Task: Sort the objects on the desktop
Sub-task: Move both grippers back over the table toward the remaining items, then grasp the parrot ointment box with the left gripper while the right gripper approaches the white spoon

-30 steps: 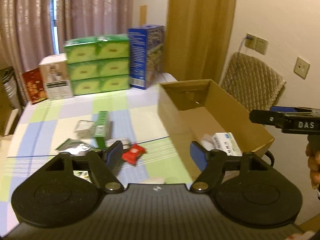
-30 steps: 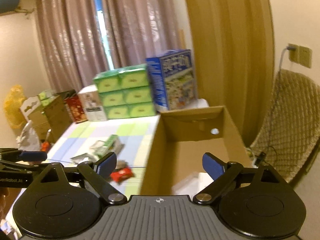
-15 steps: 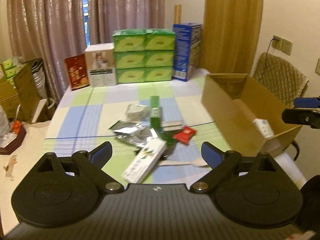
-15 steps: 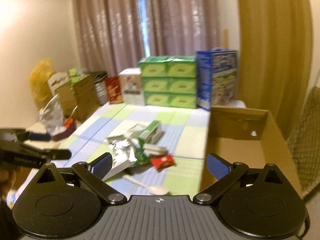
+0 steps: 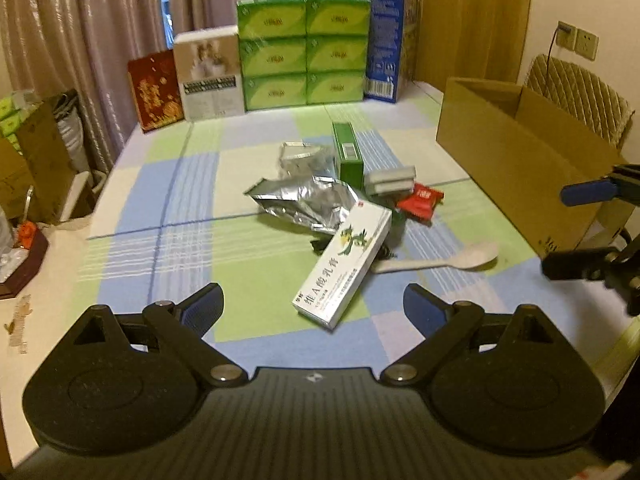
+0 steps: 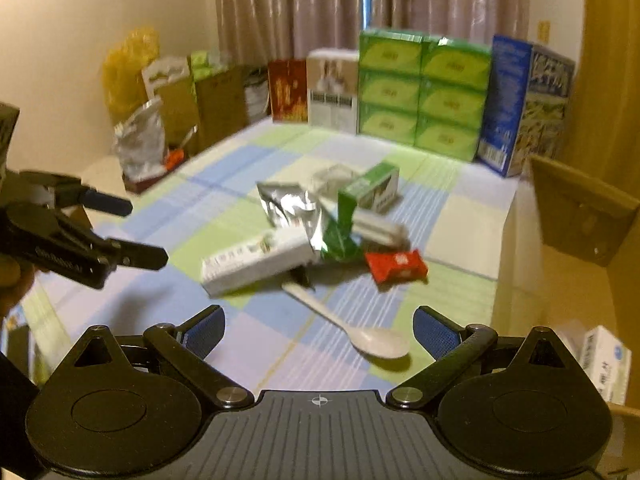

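Note:
A pile of small objects lies mid-table: a long white medicine box (image 5: 344, 262) (image 6: 256, 260), a silver foil pouch (image 5: 308, 200) (image 6: 290, 206), a green box (image 5: 347, 152) (image 6: 370, 190), a red packet (image 5: 420, 200) (image 6: 396, 266) and a white spoon (image 5: 440, 261) (image 6: 352, 328). An open cardboard box (image 5: 516, 152) (image 6: 580, 204) stands at the right edge, with a white carton (image 6: 606, 362) inside. My left gripper (image 5: 314, 306) (image 6: 128, 232) is open and empty, above the near table edge. My right gripper (image 6: 320, 328) (image 5: 576, 232) is open and empty, near the spoon.
Stacked green boxes (image 5: 304, 52), a blue box (image 5: 386, 40), a white box (image 5: 210, 74) and a red box (image 5: 154, 90) line the table's far edge. Cartons and bags (image 6: 160, 120) stand left of the table. A wicker chair (image 5: 580, 92) is behind the cardboard box.
Both grippers have swung left, away from the cardboard box, and now face the pile on the table. Both stay open and empty.

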A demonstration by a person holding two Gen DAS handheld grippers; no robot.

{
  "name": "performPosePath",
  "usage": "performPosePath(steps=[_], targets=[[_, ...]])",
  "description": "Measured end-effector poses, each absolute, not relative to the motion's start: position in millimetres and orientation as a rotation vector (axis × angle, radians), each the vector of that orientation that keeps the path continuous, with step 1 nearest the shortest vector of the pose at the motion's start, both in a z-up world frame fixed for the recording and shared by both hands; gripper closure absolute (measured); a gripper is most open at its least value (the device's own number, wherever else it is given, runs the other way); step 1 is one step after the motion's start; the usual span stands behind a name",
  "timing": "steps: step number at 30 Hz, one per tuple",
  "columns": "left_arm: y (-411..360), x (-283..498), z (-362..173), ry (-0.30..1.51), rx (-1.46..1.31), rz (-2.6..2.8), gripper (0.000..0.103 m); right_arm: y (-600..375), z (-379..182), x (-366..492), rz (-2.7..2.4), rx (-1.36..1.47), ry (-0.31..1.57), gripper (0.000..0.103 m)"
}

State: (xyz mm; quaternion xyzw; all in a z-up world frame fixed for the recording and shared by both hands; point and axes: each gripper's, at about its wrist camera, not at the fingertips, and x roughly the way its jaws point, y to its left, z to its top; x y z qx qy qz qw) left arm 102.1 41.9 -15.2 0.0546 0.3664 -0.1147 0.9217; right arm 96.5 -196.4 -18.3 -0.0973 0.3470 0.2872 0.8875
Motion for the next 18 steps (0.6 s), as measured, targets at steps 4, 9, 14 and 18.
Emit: performPosePath(steps=[4,9,14,18], targets=[[43.9,117.0,-37.4,0.797,0.075,-0.25,0.009,-189.8,-43.9,108.6,0.6,-0.282,0.733,0.005],[43.3,134.6,-47.3,0.834,0.078,-0.243,0.009,-183.6,-68.8,121.0,0.608,-0.357,0.739,0.006],[37.0,147.1,-50.7,0.829,0.094,-0.26,0.009,-181.3,-84.0,142.1,0.6,-0.387,0.781,0.016],[30.0,156.0,-55.1,0.839,0.109,-0.28,0.009,-182.5,-94.6,158.1,0.573,-0.404,0.818,0.025]])
